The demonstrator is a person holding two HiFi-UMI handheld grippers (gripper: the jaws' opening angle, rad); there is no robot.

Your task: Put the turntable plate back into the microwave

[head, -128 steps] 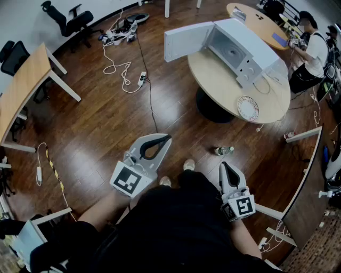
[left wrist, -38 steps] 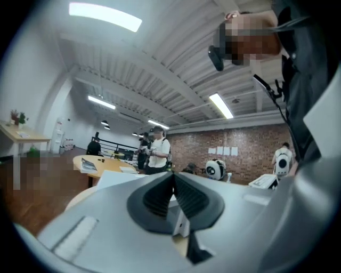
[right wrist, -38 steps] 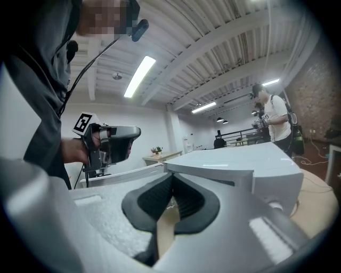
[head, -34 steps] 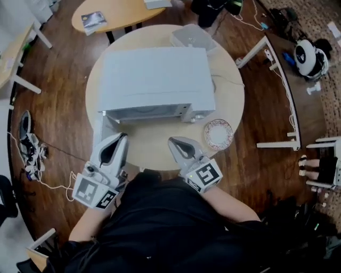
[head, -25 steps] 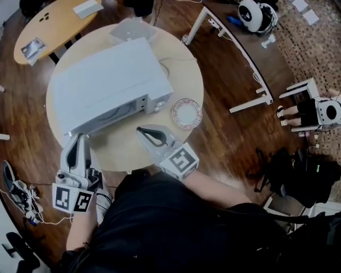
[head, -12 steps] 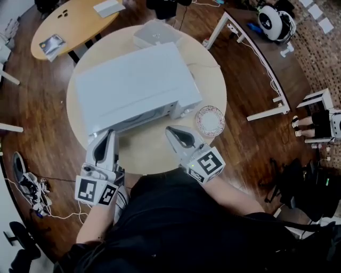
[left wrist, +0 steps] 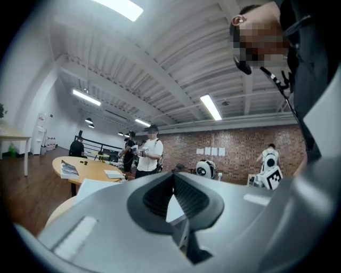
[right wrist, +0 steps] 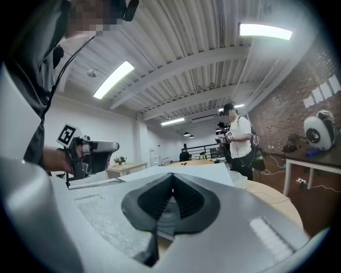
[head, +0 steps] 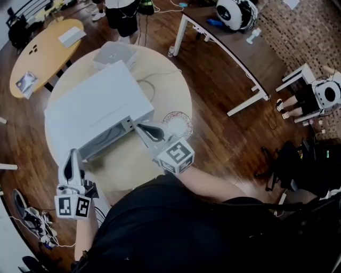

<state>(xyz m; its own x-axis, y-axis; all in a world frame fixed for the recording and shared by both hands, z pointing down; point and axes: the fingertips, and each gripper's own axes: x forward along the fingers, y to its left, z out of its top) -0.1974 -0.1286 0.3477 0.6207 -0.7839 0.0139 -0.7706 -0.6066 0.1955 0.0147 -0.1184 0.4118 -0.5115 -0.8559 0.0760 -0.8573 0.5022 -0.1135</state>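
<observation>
A white microwave [head: 93, 114] stands on the round wooden table [head: 170, 85], its front facing me. The turntable plate [head: 181, 121], pale with a red patterned rim, lies on the table right of the microwave's front corner. My right gripper [head: 139, 127] is shut and empty; its tips sit by that front corner, just left of the plate. My left gripper [head: 71, 153] is shut and empty at the microwave's front left corner. The left gripper view shows the left gripper [left wrist: 173, 175] with its jaws meeting. In the right gripper view the right gripper [right wrist: 172, 189] points along the microwave [right wrist: 186, 169].
A white lid-like box [head: 114, 53] and a cable lie behind the microwave. An oval wooden table [head: 37, 64] stands at the far left. A white-legged desk [head: 229, 48] is at the right, and people [head: 122, 10] stand beyond the round table.
The head view has swung, shifting the table left. My right gripper has come closer to the microwave's front right corner. The left gripper stays by the front left corner.
</observation>
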